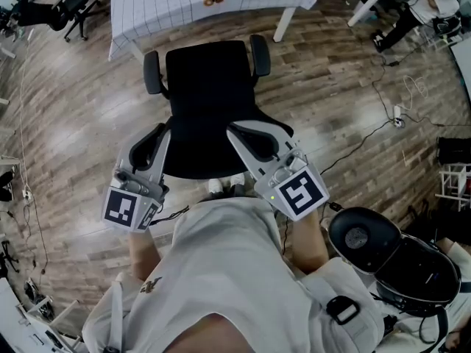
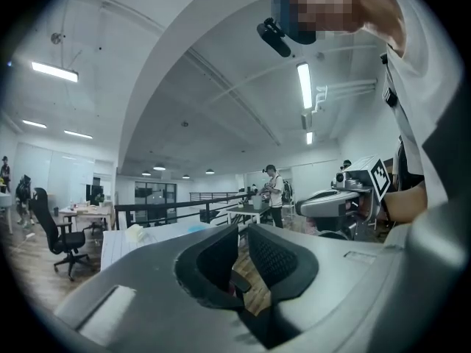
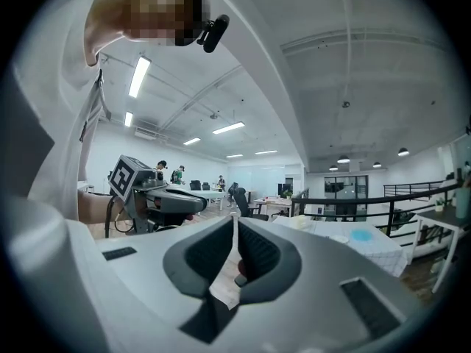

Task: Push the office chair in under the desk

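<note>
Currently, the office chair (image 1: pixel 210 101) stands on the wood floor (image 1: pixel 88 123) at centre of the head view. Its seat is fully clear of the desk (image 1: pixel 147 6), which lies at 12 o'clock from it under a white gridded cloth. The two armrests (image 1: pixel 152 72) point toward the desk edge and stop near it. The person stands at 6 o'clock from the chair, holding one gripper at each side of the chair's rear edge. The left gripper (image 1: pixel 156 137) sits at the chair's 7 o'clock and the right gripper (image 1: pixel 239 132) at its 5 o'clock. Both fingertip ends overlap the black backrest in the head view, but contact with it cannot be confirmed. In the left gripper view, the pads (image 2: pixel 274 259) are drawn almost together, leaving a slim slit with nothing gripped. In the right gripper view, the pads (image 3: pixel 257 252) are likewise clenched and empty. A second chair (image 1: pixel 73 6) stands at 10 o'clock, well apart. A cable (image 1: pixel 368 134) crosses the floor at 3 o'clock.
</note>
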### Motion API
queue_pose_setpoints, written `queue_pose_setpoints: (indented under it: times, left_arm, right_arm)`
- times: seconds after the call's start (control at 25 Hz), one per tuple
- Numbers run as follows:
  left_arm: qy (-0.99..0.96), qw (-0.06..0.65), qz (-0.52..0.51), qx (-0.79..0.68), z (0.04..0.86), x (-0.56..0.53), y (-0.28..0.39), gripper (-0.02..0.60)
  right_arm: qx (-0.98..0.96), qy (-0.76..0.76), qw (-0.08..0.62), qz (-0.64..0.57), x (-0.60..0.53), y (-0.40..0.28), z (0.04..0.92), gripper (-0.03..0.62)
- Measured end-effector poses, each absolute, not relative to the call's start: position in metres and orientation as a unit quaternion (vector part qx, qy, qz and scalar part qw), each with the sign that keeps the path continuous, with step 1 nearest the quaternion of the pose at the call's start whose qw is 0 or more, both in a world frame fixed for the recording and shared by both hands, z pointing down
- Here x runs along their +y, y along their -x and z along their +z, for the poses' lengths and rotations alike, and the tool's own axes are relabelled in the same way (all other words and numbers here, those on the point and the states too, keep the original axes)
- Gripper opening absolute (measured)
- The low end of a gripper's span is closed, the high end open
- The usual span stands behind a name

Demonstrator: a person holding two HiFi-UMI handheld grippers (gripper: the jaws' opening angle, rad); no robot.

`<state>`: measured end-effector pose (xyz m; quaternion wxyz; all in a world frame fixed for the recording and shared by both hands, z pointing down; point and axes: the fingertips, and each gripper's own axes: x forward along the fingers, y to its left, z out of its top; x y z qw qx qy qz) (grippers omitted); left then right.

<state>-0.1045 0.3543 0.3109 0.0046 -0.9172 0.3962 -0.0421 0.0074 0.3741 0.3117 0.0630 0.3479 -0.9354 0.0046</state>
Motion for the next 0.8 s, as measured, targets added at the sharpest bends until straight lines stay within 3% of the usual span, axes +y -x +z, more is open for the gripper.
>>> queue_pose_setpoints:
  times: [0.2, 0.28, 0.52, 0.6, 0.76, 0.8]
  left_arm:
    - [0.921, 0.015, -0.053, 0.385, 0.311, 0.357, 0.104, 0.063]
    - [0.923, 0.019, -0.059, 0.38, 0.312, 0.359, 0.105, 0.078]
    - [0.928, 0.033, -0.076, 0.364, 0.315, 0.361, 0.11, 0.087]
    - [0.931, 0.036, -0.078, 0.356, 0.314, 0.363, 0.109, 0.099]
    - [0.94, 0.039, -0.084, 0.327, 0.315, 0.372, 0.107, 0.132]
    - [0.944, 0.041, -0.085, 0.318, 0.315, 0.375, 0.106, 0.145]
  right_arm:
    - [-0.938, -0.34, 0.07, -0.002, 0.375, -0.011, 0.312, 0.025]
    - [-0.942, -0.325, 0.083, -0.007, 0.38, -0.009, 0.314, 0.106]
    - [-0.947, -0.306, 0.101, -0.017, 0.384, -0.004, 0.317, 0.111]
    - [-0.951, -0.29, 0.107, -0.026, 0.387, -0.002, 0.318, 0.182]
    - [-0.955, -0.273, 0.112, -0.033, 0.394, 0.0, 0.319, 0.186]
    - [-0.956, -0.267, 0.115, -0.037, 0.396, 0.001, 0.319, 0.212]
